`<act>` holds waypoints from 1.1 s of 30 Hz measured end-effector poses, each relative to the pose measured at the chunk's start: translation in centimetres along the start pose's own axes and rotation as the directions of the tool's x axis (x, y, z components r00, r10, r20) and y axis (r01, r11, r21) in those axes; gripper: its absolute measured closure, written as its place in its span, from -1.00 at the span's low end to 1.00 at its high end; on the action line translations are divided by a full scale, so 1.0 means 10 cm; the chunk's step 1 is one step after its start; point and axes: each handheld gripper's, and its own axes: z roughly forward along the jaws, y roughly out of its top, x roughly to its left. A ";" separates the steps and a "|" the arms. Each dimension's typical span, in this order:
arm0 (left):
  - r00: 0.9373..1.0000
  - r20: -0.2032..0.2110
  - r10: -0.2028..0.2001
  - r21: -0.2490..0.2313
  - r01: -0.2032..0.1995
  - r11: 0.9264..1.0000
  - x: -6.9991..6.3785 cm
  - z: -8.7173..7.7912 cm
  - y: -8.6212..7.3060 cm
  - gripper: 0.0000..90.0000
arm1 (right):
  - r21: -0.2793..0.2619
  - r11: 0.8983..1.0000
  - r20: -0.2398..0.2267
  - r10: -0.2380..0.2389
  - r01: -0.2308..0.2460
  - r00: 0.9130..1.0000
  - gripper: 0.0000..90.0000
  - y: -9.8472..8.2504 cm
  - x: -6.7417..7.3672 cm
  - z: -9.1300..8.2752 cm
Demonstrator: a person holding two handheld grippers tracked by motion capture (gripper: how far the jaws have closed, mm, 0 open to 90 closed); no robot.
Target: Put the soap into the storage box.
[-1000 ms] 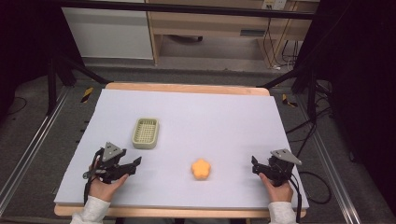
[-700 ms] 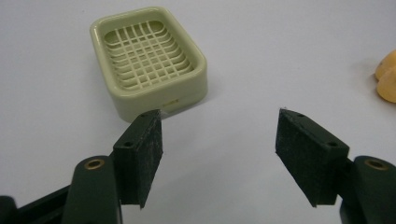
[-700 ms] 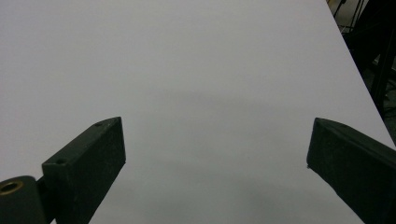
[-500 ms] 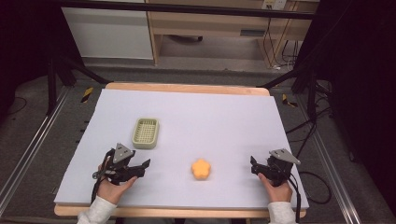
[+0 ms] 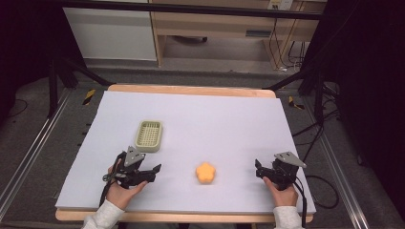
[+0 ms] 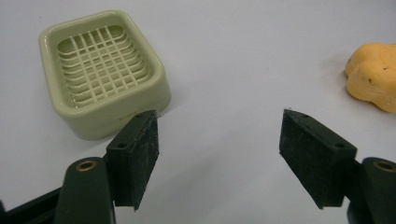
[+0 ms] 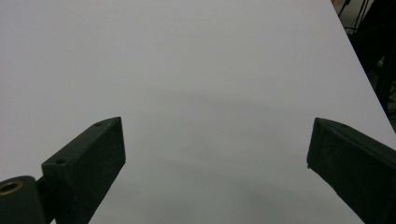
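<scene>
A pale green slotted soap dish (image 5: 149, 135) sits left of the table's middle, and it fills the upper left of the left gripper view (image 6: 100, 70). An orange flower-shaped lump (image 5: 206, 172) lies near the front centre, seen again at the right edge as the orange lump (image 6: 373, 74). My left gripper (image 5: 152, 172) is open near the front left, just in front of the dish, with nothing between its jaws (image 6: 219, 154). My right gripper (image 5: 259, 170) stands open at the front right over bare sheet (image 7: 215, 154), to the right of the lump.
A white sheet (image 5: 215, 119) covers the wooden table (image 5: 191, 89). Metal rails run along the floor on both sides. Cables (image 5: 315, 138) hang off the right side, and a wooden cabinet (image 5: 215, 28) stands behind the table.
My left gripper has moved right and slightly forward, toward the space between the dish and the orange lump. The right gripper has barely shifted.
</scene>
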 end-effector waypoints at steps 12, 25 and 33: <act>0.999 0.025 0.034 -0.001 -0.034 0.999 -0.13 0.05 0.09 -0.41 | -0.001 1.000 0.001 0.001 -0.001 1.000 -0.89 0.01 0.00 0.01; 0.994 0.081 0.069 0.009 -0.070 0.998 -0.31 0.15 0.19 -0.41 | -0.002 1.000 -0.001 0.003 -0.003 1.000 -0.89 0.02 0.00 0.00; 0.991 0.111 0.074 0.005 -0.075 0.997 -0.39 0.17 0.27 -0.39 | -0.001 1.000 -0.001 0.009 -0.009 1.000 -0.89 0.02 0.00 0.00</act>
